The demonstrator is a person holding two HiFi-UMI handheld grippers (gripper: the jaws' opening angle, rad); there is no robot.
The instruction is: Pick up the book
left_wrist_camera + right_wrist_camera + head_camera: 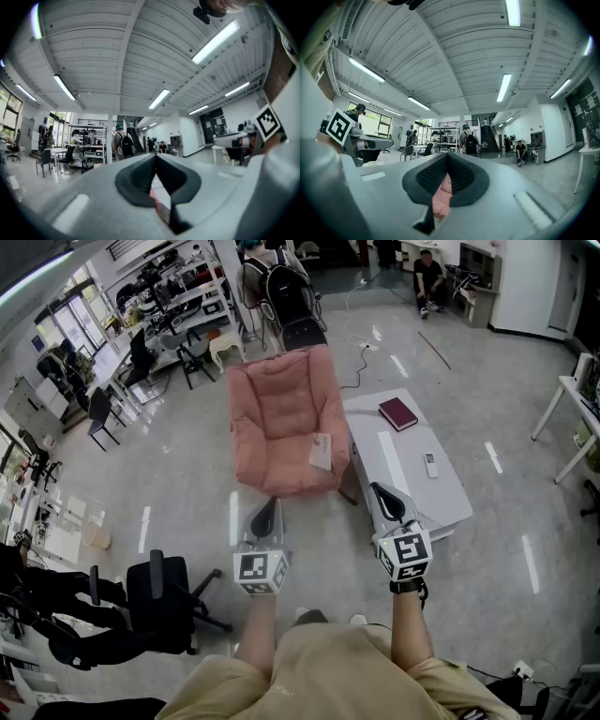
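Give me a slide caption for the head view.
Left gripper and right gripper held level, jaws shut, facing a pink armchair; the red book lies untouched on the white table.

Armchair: on the floor at mid-room, just left of the tabletop.
Sheet of paper: on the armchair's seat, at its right edge.
Tabletop: right of the armchair.
Book: on the tabletop's far end.
Remote: on the tabletop, nearer than the book, apart from it.
Left claw: before the armchair's near edge.
Right claw: at the tabletop's near left corner, well apart from the book.
Office chair: on the floor, left of the left claw.
Person with backpack: behind the armchair.
Seated person: far back, right.
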